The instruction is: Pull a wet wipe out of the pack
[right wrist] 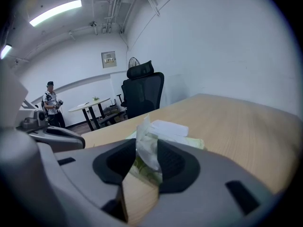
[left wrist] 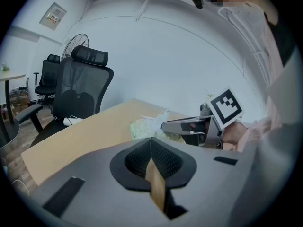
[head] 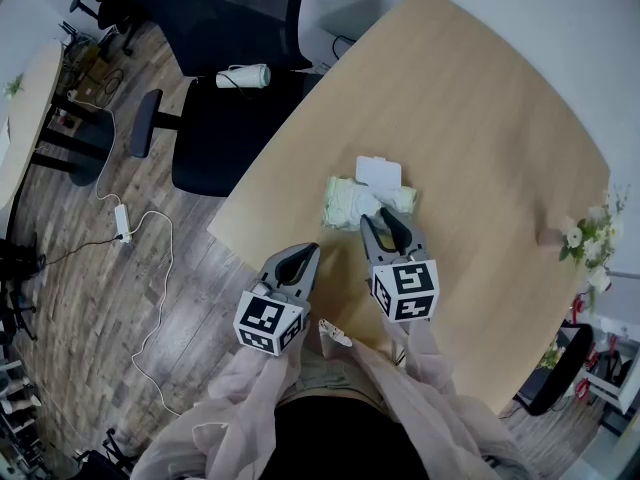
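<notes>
A pale green wet wipe pack (head: 345, 200) lies on the wooden table (head: 480, 118) with its white lid (head: 379, 172) flipped open. A white wipe (right wrist: 144, 145) sticks up out of the pack's opening. My right gripper (head: 384, 216) reaches over the pack's near edge, and its pads pinch the wipe from both sides. My left gripper (head: 300, 256) hovers at the table's near edge, left of the pack, shut and empty. In the left gripper view the pack (left wrist: 142, 126) lies ahead, with the right gripper (left wrist: 165, 126) reaching in from the right.
Black office chairs (head: 215, 138) stand beyond the table's left edge, one with a white object (head: 245, 76) on its seat. A bunch of flowers (head: 585, 236) sits at the table's right edge. A power strip (head: 122, 222) and cable lie on the floor. A person (right wrist: 51, 109) stands far off.
</notes>
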Demonstrator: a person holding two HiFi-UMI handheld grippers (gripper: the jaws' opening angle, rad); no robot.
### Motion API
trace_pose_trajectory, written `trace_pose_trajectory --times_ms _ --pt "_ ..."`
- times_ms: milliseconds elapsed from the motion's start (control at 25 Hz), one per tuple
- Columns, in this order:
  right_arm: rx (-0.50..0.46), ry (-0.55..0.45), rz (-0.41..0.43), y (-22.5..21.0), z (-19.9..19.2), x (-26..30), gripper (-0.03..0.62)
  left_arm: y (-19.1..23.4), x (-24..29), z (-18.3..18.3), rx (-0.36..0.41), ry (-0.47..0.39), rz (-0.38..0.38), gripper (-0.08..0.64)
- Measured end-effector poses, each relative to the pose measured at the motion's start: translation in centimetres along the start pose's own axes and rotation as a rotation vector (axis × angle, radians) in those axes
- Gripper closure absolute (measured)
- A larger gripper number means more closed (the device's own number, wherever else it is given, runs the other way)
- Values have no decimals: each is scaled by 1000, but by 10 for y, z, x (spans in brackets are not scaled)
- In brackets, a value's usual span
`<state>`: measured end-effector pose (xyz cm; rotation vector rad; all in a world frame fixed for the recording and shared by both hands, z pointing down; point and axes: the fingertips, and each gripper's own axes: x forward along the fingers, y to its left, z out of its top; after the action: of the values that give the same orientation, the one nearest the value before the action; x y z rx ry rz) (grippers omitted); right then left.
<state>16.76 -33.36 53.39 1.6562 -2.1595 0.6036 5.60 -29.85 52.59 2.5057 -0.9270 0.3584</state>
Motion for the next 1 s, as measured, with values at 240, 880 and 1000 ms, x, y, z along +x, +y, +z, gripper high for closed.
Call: trace_pose_trajectory --times_ms 240,880,1000 --pt "13 4 1 3 0 1 477 3 -4 1 -2 -4 3 548" --pt "-20 -2 13 3 0 -5 489 11 -8 -3 -13 -3 15 548" --pt "-52 3 -9 0 -2 -7 506 10 -7 -3 -13 -2 14 548"
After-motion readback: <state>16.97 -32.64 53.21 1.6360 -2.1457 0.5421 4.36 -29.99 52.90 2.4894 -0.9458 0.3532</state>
